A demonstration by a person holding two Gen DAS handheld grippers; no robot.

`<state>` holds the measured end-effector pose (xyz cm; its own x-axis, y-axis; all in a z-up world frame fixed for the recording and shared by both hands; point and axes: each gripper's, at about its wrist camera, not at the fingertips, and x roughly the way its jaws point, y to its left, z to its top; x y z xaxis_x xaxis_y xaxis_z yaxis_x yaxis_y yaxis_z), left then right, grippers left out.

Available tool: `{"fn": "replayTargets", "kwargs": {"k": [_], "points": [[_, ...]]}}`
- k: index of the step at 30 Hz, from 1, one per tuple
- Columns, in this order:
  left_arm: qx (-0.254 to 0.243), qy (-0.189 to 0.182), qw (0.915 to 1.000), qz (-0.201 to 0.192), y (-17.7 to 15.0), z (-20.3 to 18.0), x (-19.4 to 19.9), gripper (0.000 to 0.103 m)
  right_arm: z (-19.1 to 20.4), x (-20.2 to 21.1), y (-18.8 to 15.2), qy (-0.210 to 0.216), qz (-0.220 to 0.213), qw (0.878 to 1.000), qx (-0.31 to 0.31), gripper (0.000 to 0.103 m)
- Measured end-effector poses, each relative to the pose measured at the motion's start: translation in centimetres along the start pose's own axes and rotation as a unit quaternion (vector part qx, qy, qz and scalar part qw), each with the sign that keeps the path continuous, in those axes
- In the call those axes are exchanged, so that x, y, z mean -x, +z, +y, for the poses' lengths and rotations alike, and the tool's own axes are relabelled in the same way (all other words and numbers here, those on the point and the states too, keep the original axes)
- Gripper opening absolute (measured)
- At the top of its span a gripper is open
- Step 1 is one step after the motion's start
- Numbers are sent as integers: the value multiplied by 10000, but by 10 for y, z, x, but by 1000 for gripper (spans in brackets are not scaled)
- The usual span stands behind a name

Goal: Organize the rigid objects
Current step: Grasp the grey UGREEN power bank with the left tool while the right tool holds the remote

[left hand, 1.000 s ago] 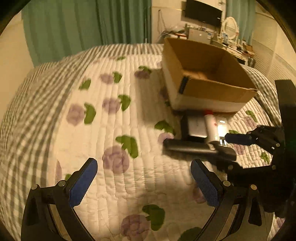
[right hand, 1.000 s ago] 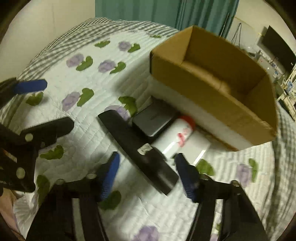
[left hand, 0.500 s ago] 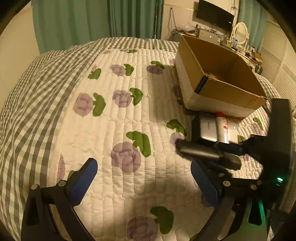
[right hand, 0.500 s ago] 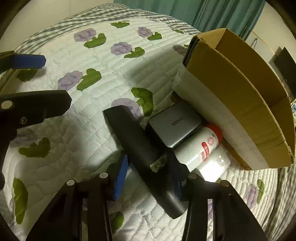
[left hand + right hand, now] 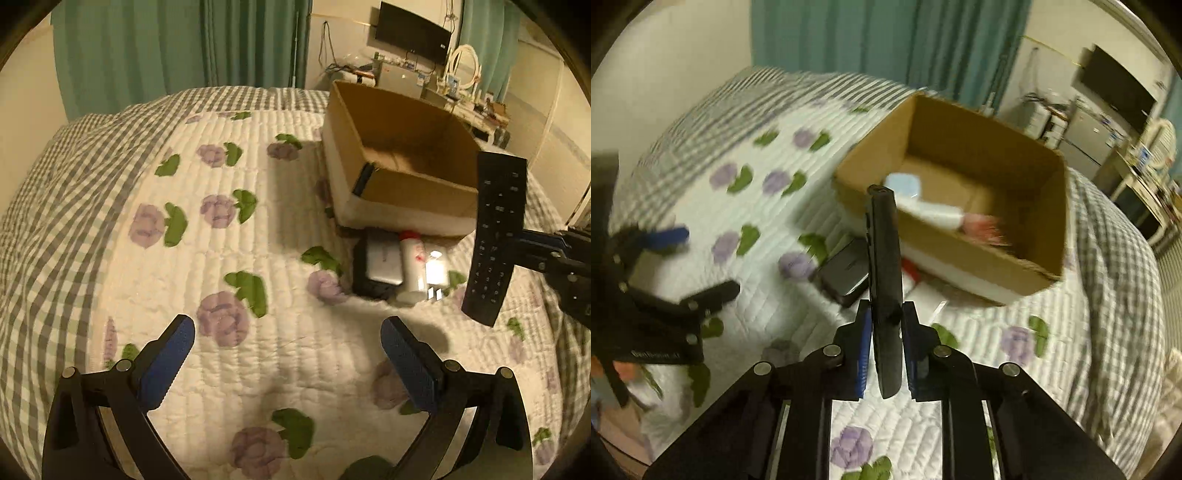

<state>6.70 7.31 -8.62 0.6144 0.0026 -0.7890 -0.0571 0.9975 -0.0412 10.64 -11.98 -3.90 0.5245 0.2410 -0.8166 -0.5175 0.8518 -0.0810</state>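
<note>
Gripping a black remote [image 5: 884,291] between its blue pads, the right gripper [image 5: 885,350] holds it clear of the quilt [image 5: 258,229], its far end reaching toward the cardboard box [image 5: 1027,273]. Seen from the left wrist, the remote [image 5: 496,236] hangs upright, buttons showing, just right of the box [image 5: 406,192]. Against the box's near wall lie a grey power bank [image 5: 382,258], a white bottle [image 5: 412,266] with a red cap, and a small white item [image 5: 436,271]. The left gripper [image 5: 288,363] hovers wide open above the quilt, holding nothing.
</note>
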Motion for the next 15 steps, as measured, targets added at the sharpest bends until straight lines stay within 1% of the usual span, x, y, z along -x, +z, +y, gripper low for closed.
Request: {"fn": "replayTargets", "kwargs": {"k": [2, 5, 9, 12, 13, 15], "points": [[-68, -55, 10000, -2, 4, -6, -1, 103, -10, 11, 1, -25, -45, 9998, -212, 15], [-223, -56, 9997, 53, 9, -20, -11, 103, -27, 11, -2, -154, 76, 9987, -478, 15], [-209, -220, 9993, 196, 14, -34, -30, 103, -44, -11, -15, -130, 516, 9960, -717, 15], [-251, -229, 9989, 327, 16, -43, -47, 101, -55, -33, -27, -115, 796, 9927, -902, 15], [-310, -185, 9988, 340, 18, -47, -52, 101, -59, -42, -32, -55, 850, 9912, -1014, 15], [-401, -135, 9985, 342, 20, -54, -59, 101, -70, -49, -35, 74, 750, 9896, -1226, 16]]}}
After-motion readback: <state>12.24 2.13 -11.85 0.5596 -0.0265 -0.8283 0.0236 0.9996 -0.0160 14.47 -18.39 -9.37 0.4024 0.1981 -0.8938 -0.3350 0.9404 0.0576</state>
